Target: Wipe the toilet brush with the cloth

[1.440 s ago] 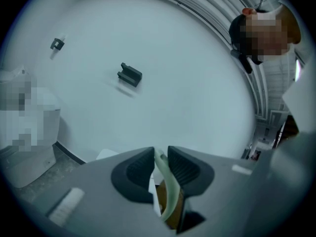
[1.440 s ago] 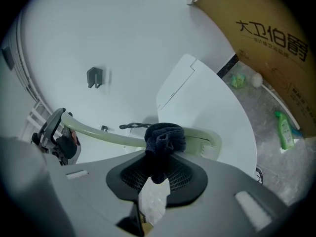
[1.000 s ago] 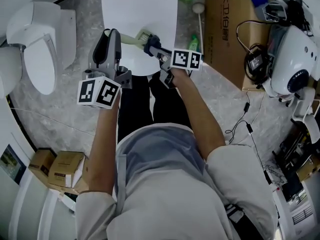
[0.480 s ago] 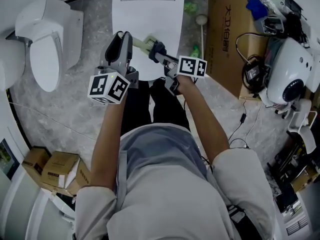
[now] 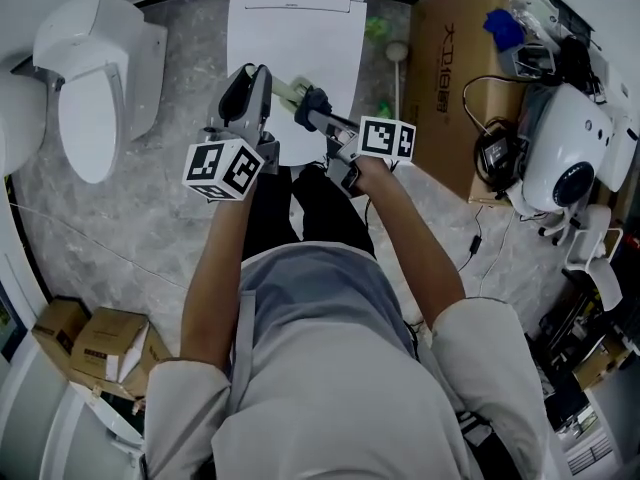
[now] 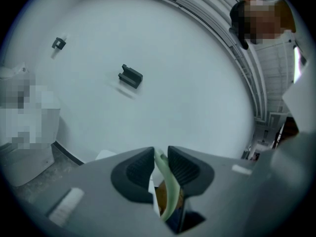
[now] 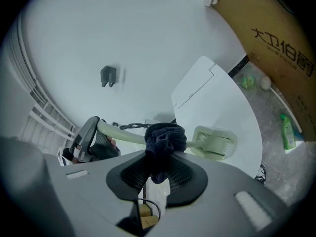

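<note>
Left gripper (image 6: 160,158) clenched on brush (image 7: 213,142) handle; right gripper (image 7: 157,177) clamps cloth (image 7: 165,135) against shaft, frame centre. Wiping under way; head seemingly left.

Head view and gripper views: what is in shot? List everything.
toilet brush: 1, pale green, head over the closed toilet, handle in left gripper
cloth: 1, dark, bunched on the brush handle
toilets: 2, white, one ahead, one at left
large cardboard box: 1, brown, right of the toilet ahead
small cardboard boxes: 2, brown, lower left floor
green bottle: 1, floor by the large box
white machine: 1, far right
left gripper: grey, shut on the brush handle
right gripper: grey, shut on the cloth
</note>
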`<state>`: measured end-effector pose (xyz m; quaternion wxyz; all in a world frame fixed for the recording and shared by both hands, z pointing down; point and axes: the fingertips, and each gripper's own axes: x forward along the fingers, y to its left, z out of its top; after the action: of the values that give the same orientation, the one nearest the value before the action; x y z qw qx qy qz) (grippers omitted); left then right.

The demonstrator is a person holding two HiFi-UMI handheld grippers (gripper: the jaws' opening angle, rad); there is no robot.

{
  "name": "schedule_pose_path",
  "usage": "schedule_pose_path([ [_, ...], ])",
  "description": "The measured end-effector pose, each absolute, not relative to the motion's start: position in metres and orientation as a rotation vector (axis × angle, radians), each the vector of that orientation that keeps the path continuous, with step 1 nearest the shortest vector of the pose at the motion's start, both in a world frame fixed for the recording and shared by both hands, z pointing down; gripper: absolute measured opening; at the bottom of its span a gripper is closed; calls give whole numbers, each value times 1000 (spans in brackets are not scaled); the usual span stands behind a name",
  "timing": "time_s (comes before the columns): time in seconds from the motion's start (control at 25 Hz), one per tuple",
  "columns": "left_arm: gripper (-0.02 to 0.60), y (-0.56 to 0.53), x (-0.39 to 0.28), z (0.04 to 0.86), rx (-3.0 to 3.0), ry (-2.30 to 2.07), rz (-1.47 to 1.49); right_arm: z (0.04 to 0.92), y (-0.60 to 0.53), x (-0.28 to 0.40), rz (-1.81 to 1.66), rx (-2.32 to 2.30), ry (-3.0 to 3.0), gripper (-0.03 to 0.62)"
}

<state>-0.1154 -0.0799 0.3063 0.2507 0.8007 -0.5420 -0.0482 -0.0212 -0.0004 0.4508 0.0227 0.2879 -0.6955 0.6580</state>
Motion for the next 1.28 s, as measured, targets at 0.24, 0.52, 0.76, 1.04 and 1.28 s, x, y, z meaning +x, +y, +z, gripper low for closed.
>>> schedule_pose_path([
  [0.24,0,-78,-119,306,2185,-1466,-142,429,-3,-27,2004,845,-2189,71],
  [0.52,0,-79,-119,305,2186,-1456,-149,397,-7,-33,1928,802,-2248,71],
  [0.76,0,-76,-120,306,2167,-1468,-162,374,-14,-37,1888,788,-2300,72],
  [1.04,0,-76,-116,304,2177,-1470,-134,354,-17,-39,1876,772,-2355,72],
  [1.28,0,-77,-110,301,2208,-1454,-70,333,-21,-37,1861,750,-2412,72],
])
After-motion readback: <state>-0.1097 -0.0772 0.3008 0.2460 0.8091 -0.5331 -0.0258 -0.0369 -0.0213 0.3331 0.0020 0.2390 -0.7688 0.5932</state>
